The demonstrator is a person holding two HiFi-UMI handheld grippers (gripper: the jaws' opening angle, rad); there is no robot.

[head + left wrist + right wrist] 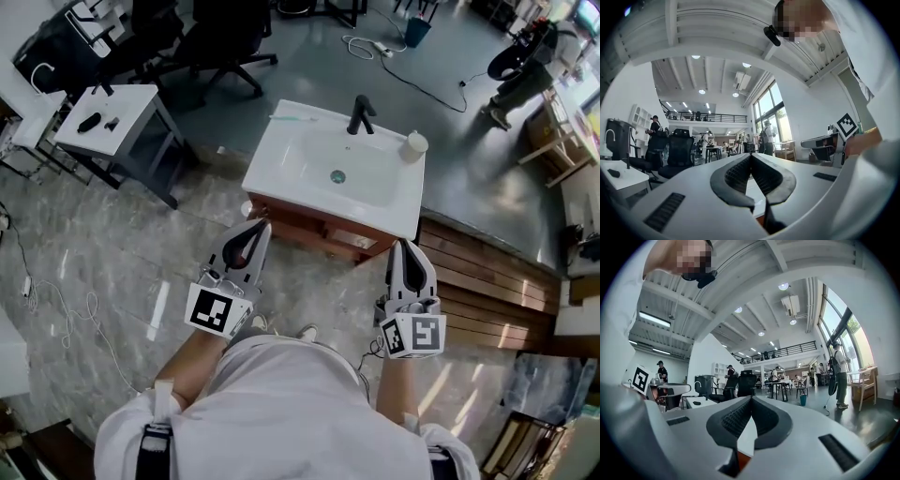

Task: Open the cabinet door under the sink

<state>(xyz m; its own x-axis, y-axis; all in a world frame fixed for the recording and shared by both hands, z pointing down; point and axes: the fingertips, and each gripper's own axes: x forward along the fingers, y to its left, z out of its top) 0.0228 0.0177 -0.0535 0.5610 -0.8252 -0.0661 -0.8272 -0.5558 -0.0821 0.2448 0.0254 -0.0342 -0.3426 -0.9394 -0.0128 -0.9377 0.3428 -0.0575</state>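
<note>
Beneath the white sink [309, 173], the wooden cabinet door [323, 234] looks closed, near the left tool [257, 226] and right tool [410, 247] — both pinched shut, empty. Probably stiff, hinged, light to swing — take its free edge.

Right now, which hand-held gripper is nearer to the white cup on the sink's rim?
Right. The right hand-held gripper is before the front corner of the sink on the same side as the white cup; the left hand-held gripper is before the opposite front corner.
</note>
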